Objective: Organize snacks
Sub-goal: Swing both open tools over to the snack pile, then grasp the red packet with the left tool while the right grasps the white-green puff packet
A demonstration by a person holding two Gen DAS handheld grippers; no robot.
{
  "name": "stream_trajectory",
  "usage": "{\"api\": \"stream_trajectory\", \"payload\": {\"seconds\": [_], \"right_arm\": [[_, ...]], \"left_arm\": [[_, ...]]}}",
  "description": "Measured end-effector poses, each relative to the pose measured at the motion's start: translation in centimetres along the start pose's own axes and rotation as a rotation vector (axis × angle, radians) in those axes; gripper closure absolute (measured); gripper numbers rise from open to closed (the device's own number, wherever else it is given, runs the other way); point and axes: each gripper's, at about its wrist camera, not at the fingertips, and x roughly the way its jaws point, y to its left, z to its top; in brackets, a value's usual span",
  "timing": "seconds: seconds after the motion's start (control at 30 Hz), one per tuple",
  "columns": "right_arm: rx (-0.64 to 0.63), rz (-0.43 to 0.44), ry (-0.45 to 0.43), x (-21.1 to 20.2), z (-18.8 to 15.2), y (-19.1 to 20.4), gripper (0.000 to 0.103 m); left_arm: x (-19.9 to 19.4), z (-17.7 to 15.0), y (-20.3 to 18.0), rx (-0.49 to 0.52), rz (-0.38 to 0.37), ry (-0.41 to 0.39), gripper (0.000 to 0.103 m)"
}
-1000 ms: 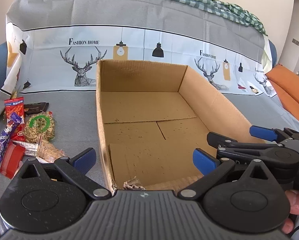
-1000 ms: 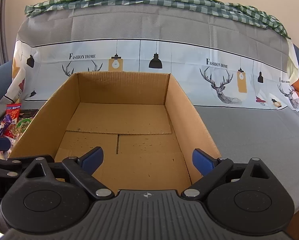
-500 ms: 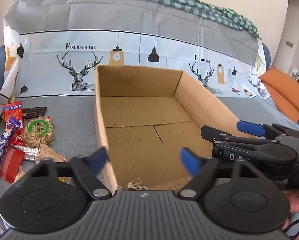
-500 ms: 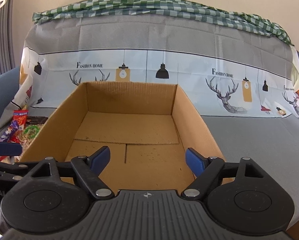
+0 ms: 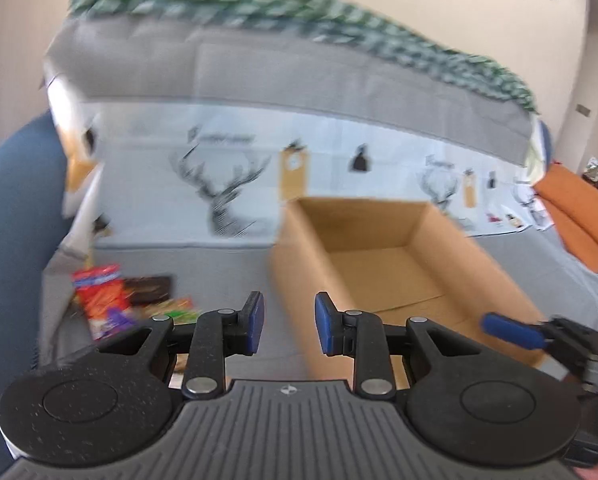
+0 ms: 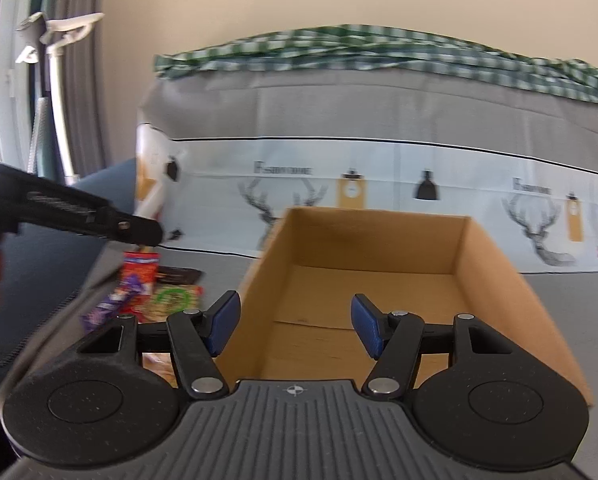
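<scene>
Box count: one open brown cardboard box (image 6: 383, 280), empty as far as its floor shows; centre-right in the right wrist view, right of centre (image 5: 403, 256) in the left wrist view.
Box axis: long axis runs from the bottom of the frame up toward the far wall of the box; open top faces up.
Snack count: one loose pile of snack packets (image 6: 147, 288), left of the box and just beside it, middle-left of the frame; lower left (image 5: 111, 296) in the left wrist view. At least four packets tell apart: a red-orange one, a dark flat one, a purple one, one with a green ring. Exact total cannot be told through blur.
Snack axis: the purple packet lies slanted, lower left to upper right; the others are too blurred to tell.
Surface: grey cloth cover (image 6: 571, 304) with a white band printed with deer heads and lamps; a green checked cloth (image 6: 379, 52) lies along its top edge.
Left hand-held gripper (image 5: 287, 324): blue pads a narrow gap apart and closing, nothing between them; aimed at the grey cover between pile and box.
Right hand-held gripper (image 6: 295, 326): pads moderately apart and closing, nothing between them; aimed into the box.
</scene>
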Motion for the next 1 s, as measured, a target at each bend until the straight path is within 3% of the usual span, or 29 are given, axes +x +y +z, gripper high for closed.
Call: {"api": "stream_trajectory", "payload": {"seconds": [0.07,0.13,0.27,0.37,0.53,0.73,0.83,0.9,1.0], "right_arm": [[-0.016,0.055,-0.004,0.4,0.1,1.8,0.039],[-0.04,0.108,0.0,1.0,0.0,3.9,0.039],[-0.091,0.184,0.056,2.9,-1.1,7.3,0.039],[-0.135,0.231,0.097,4.3,-2.2,9.3,0.041],[-0.2,0.257,0.157,7.1,-4.4,11.4,0.041],[-0.25,0.282,0.25,10.3,-6.7,12.7,0.038],[-0.281,0.293,0.265,11.3,-7.2,13.1,0.033],[-0.291,0.294,0.286,12.0,-7.6,13.4,0.032],[-0.299,0.292,0.311,12.5,-8.0,13.6,0.031]], "left_arm": [[1.3,-1.3,3.1,-0.07,0.042,0.04,0.072],[3.0,-2.4,6.5,-0.221,0.071,0.159,0.079],[3.8,-2.8,9.9,-0.355,0.09,0.213,0.08],[4.2,-3.1,10.8,-0.367,0.125,0.242,0.08],[4.2,-3.3,11.4,-0.313,0.21,0.21,0.08],[5.0,-3.7,12.5,-0.352,0.215,0.226,0.078],[5.8,-3.9,12.4,-0.35,0.213,0.267,0.069],[6.4,-4.1,12.4,-0.358,0.205,0.293,0.055],[7.1,-4.5,12.6,-0.366,0.225,0.327,0.051]]}}
